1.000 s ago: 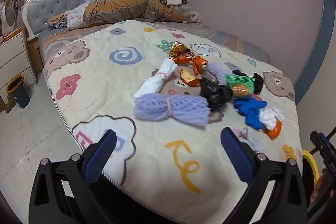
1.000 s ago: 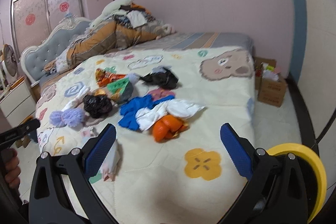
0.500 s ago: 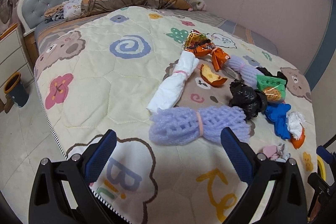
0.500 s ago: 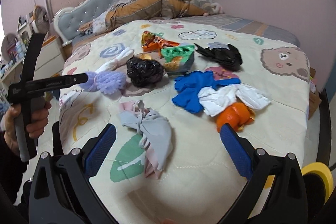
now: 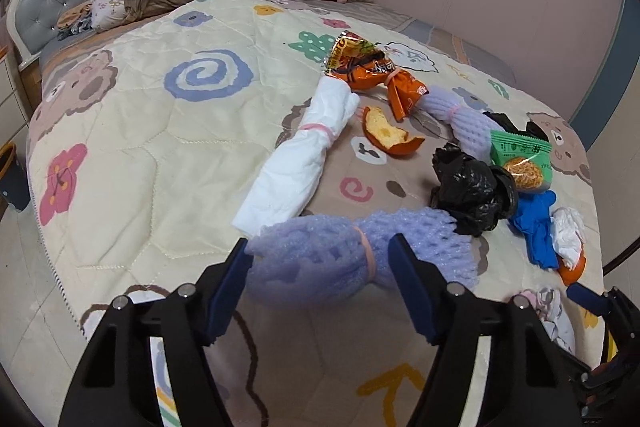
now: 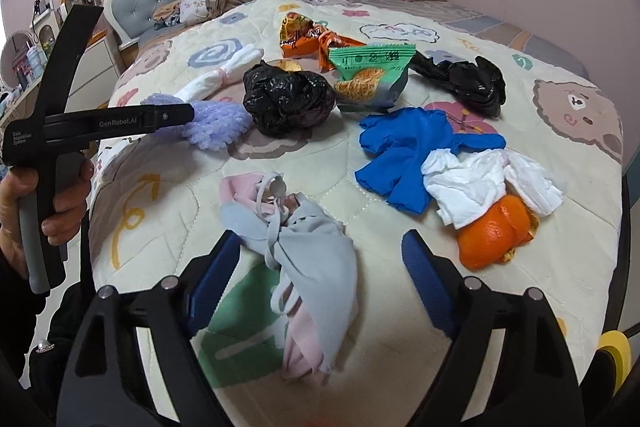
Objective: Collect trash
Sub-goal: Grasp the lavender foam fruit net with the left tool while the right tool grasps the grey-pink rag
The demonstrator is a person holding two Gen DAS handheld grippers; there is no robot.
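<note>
- Left wrist view: the left claw sits low in the frame, its jaws astride the purple foam net. They have just been closing, but the pads are not seen pressing it.
- Right wrist view: the right claw is likewise partly spread and has just been narrowing over the grey and pink face masks at lower centre; no pinch yet.
- Trash lies scattered on the bed quilt: a black bag, a blue glove and orange peel.
- Step judged: first pickup, both hands.
- Next: lower each claw, close fully, then lift.
</note>
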